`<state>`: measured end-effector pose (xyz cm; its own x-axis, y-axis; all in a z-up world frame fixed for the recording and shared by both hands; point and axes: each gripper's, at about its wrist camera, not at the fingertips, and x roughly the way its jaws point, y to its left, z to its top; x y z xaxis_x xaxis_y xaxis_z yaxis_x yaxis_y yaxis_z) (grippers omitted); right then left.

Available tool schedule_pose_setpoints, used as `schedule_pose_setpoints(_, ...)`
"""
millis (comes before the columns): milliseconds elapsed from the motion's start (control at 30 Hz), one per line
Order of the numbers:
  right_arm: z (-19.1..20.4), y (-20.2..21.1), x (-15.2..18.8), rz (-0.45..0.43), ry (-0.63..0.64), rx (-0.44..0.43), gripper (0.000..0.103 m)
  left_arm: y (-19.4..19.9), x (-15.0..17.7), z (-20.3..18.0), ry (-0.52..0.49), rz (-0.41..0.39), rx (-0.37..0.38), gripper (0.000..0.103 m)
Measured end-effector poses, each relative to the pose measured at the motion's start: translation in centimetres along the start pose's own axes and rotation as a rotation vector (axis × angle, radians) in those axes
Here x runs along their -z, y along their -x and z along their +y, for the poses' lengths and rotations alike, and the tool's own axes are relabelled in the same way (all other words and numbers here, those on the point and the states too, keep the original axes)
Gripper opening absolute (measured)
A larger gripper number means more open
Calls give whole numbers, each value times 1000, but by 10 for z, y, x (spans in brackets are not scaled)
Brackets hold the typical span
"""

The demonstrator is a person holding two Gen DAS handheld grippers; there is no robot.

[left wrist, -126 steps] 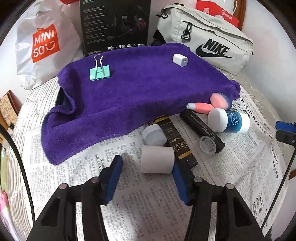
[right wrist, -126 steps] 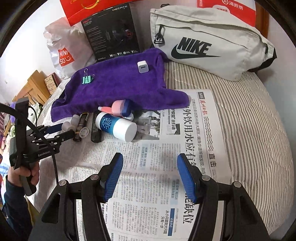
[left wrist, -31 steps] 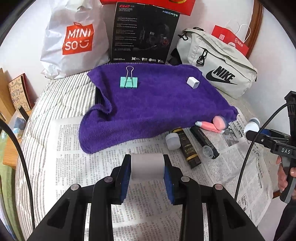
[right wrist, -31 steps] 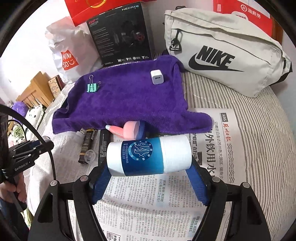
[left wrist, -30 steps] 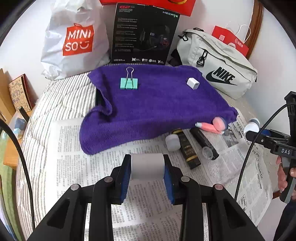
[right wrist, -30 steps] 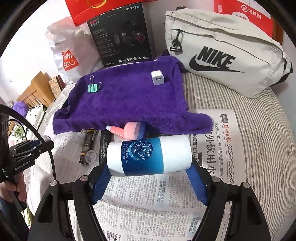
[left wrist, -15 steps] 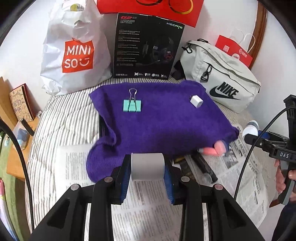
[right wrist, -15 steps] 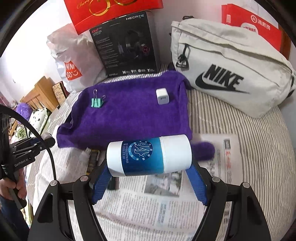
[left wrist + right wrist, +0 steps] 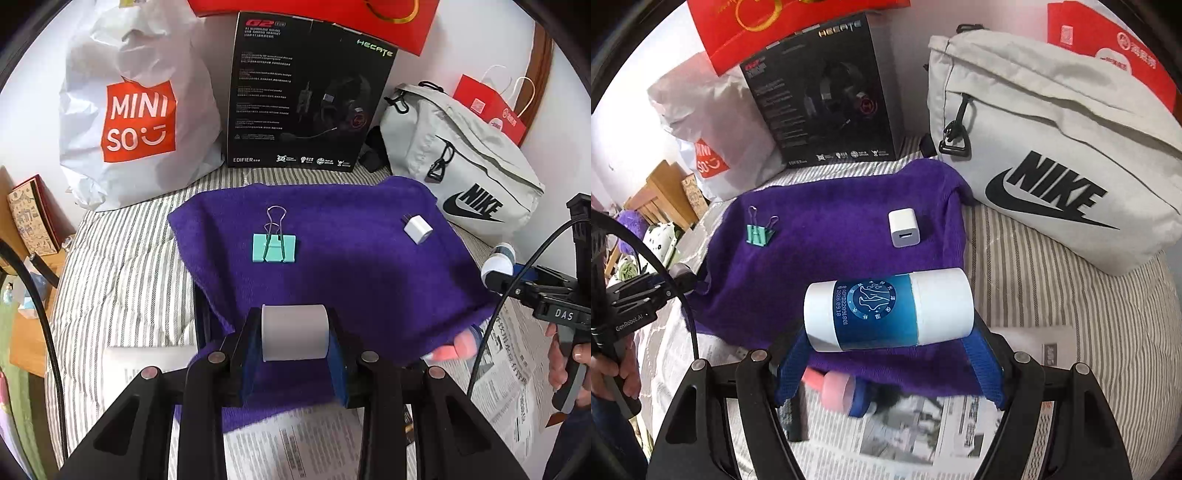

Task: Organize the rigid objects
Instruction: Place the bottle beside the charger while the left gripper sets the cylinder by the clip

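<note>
The purple towel (image 9: 369,280) serves as the landmark: it seems to be where the rigid things are being gathered. Above its near edge the left gripper (image 9: 294,338) pinches a short white cylinder (image 9: 294,336) by its flat ends, lying crosswise between the blue fingers (image 9: 339,365). The right gripper (image 9: 886,363) hangs over the towel's near right part, its fingers spread wide around a blue-and-white bottle (image 9: 888,314), pressing on both ends; the bottle is a smooth, glossy cylinder with a printed blue band and white caps.

Already resting on the towel are a mint-green binder clip (image 9: 274,248) with wire handles, toward its far left, and a small white charger cube (image 9: 904,228) toward its far right. So by my reading two items are placed, two are carried and not yet set down, and more wait: just off the towel's near edge, on the newspaper (image 9: 923,435), lie a pink rounded item (image 9: 834,393) and a dark stick-shaped item (image 9: 794,417), partly hidden and blurred.

The towel is thick, fuzzy and rumpled, so round pieces may roll less there. It lies on a striped bed (image 9: 1052,280). Beyond the towel stand a crinkled Miniso bag (image 9: 136,110), a black headset box (image 9: 310,96) and a grey Nike pouch (image 9: 1052,147).
</note>
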<state>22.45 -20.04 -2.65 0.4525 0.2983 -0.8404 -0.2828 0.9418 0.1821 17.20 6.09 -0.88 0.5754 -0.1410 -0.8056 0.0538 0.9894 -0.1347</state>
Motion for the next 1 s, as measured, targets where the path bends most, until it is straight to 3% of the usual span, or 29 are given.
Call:
schedule_pose_setpoints(267,7,-45,-19,33,88,50,76,-19,-9,6,7,20,-7,31)
schedule_pose_setpoints(400,15,-61,-26,62,98,30,76,-28,-10,9,11,33,-6,31)
schedule_pose_setpoints(1000,28,-96,-34,92,172,65,77,-54,-23,21,18,60,-7,31)
